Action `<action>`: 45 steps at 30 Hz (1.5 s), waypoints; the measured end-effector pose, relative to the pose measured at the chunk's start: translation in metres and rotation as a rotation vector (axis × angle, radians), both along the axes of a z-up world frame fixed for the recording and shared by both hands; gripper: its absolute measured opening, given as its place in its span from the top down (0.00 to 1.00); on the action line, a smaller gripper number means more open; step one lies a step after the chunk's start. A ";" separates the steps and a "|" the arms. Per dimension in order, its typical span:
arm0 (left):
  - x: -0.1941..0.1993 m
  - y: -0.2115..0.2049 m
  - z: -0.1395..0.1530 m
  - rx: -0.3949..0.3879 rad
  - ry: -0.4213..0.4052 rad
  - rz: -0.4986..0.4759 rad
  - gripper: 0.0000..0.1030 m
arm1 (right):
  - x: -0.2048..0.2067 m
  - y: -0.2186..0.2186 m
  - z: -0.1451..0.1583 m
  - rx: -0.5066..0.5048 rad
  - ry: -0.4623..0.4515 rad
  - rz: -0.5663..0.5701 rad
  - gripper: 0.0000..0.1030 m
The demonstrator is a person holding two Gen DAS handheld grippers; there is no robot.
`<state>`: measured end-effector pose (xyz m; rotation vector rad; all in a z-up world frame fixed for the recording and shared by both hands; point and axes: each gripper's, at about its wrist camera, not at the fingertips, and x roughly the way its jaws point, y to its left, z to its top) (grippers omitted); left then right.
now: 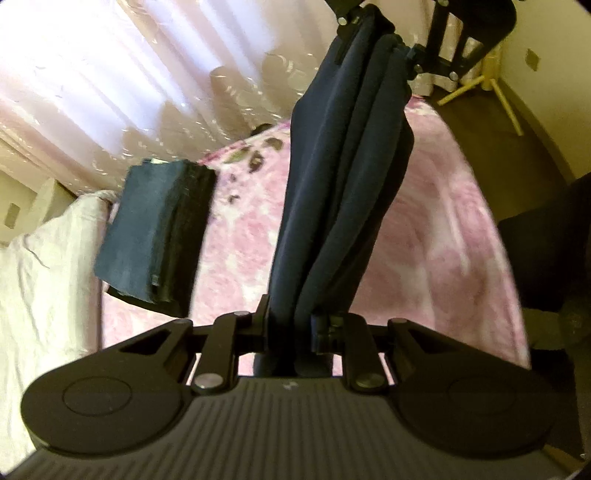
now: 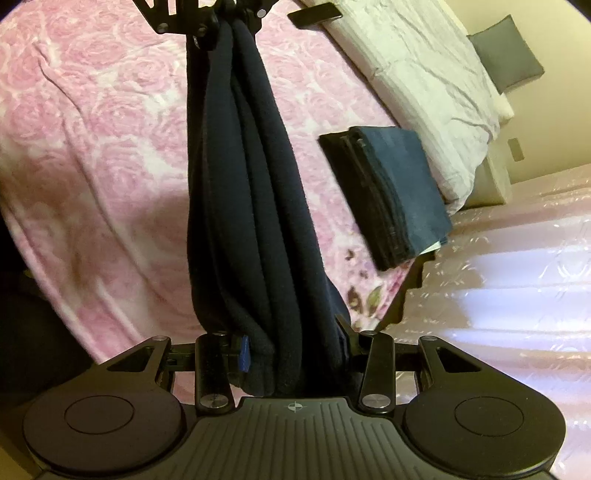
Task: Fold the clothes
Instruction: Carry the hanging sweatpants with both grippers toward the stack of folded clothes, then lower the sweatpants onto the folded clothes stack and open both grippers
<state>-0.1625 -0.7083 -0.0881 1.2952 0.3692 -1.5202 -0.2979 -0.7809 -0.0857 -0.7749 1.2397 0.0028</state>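
A long dark navy garment (image 1: 343, 184) hangs bunched in folds above the bed, stretched between both grippers. My left gripper (image 1: 291, 325) is shut on one end of it, at the bottom of the left wrist view. My right gripper (image 1: 388, 37) pinches the other end at the top of that view. In the right wrist view the same garment (image 2: 251, 184) runs from my right gripper (image 2: 295, 343), shut on a thick bundle of it, up to my left gripper (image 2: 229, 14). A stack of folded dark clothes (image 1: 155, 229) (image 2: 391, 192) lies on the bed beside the garment.
A pink rose-patterned blanket (image 1: 443, 221) (image 2: 92, 147) covers the bed. A white duvet (image 1: 44, 277) (image 2: 424, 74) lies past the folded stack. Pale curtains (image 1: 92, 74) (image 2: 517, 295) hang along one side of the bed. A grey cushion (image 2: 506, 55) and wooden stand legs (image 1: 491, 88) stand farther off.
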 end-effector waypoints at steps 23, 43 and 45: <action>0.144 -0.227 0.029 -0.134 -0.321 0.254 0.85 | 0.180 -0.277 0.025 -0.110 -0.250 0.290 0.60; 0.248 -0.253 -0.210 -0.137 -0.345 0.260 0.85 | 0.292 -0.312 -0.186 -0.179 -0.302 0.223 0.57; 0.242 -0.250 -0.204 -0.154 -0.352 0.269 0.86 | 0.291 -0.309 -0.183 -0.191 -0.306 0.231 0.57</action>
